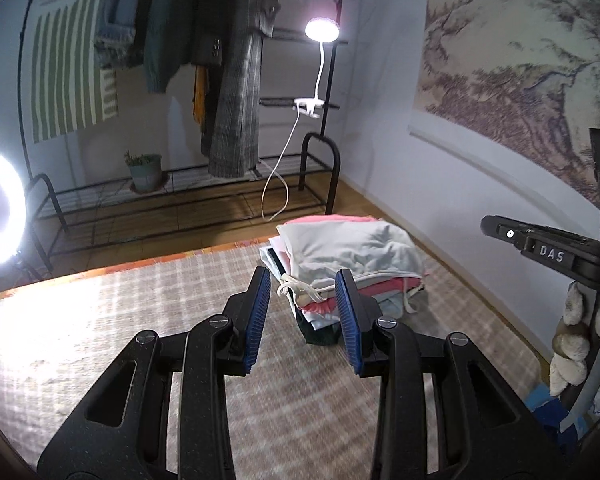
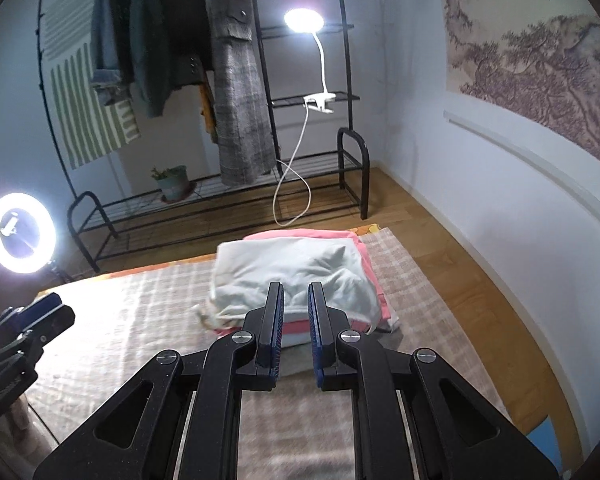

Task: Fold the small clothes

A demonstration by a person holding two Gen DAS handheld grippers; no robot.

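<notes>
One clothes stack (image 1: 348,256) (folded), two grippers empty

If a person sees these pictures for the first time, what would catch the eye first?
Probably the stack of folded clothes on the checked mat, white piece on top, just ahead of both open grippers. Next, the glowing ring light at the left and the clip lamp on the black rack behind.

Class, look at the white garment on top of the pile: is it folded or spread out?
Folded. The white garment sits as a compact rumpled bundle atop the stack of clothes, not laid flat on the mat.
</notes>
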